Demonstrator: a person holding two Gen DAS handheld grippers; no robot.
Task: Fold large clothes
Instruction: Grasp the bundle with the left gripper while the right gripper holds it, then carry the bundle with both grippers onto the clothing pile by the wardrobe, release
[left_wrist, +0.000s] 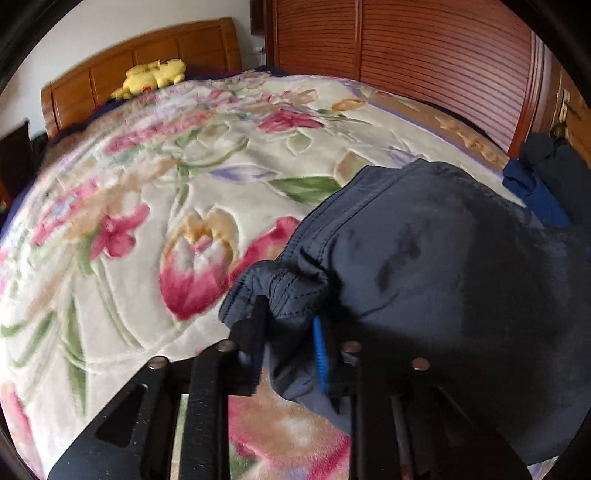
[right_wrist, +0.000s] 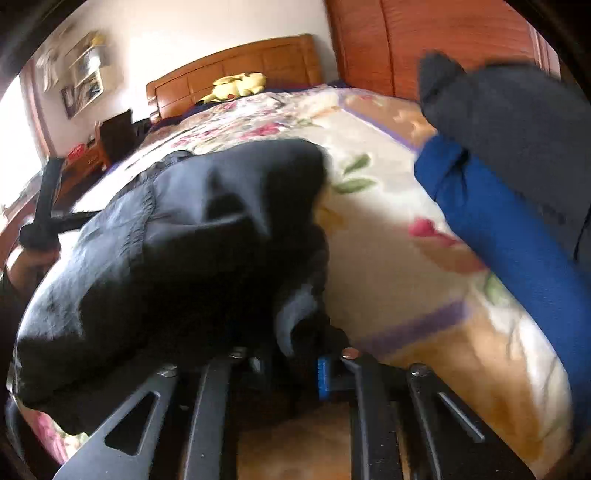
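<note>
A large dark navy garment (left_wrist: 443, 266) lies on the floral bedspread (left_wrist: 155, 206) and is held at two corners. My left gripper (left_wrist: 291, 325) is shut on a bunched hem corner of it. In the right wrist view the same garment (right_wrist: 177, 243) spreads to the left, and my right gripper (right_wrist: 295, 354) is shut on another bunched edge of it. The left gripper (right_wrist: 38, 236) shows at the far left of that view, still holding the cloth.
A pile of blue and dark clothes (right_wrist: 509, 192) sits on the bed's right side, also seen in the left wrist view (left_wrist: 546, 184). A yellow plush toy (left_wrist: 153, 77) lies by the wooden headboard (left_wrist: 140, 62). A slatted wooden wardrobe (left_wrist: 424, 62) stands behind the bed.
</note>
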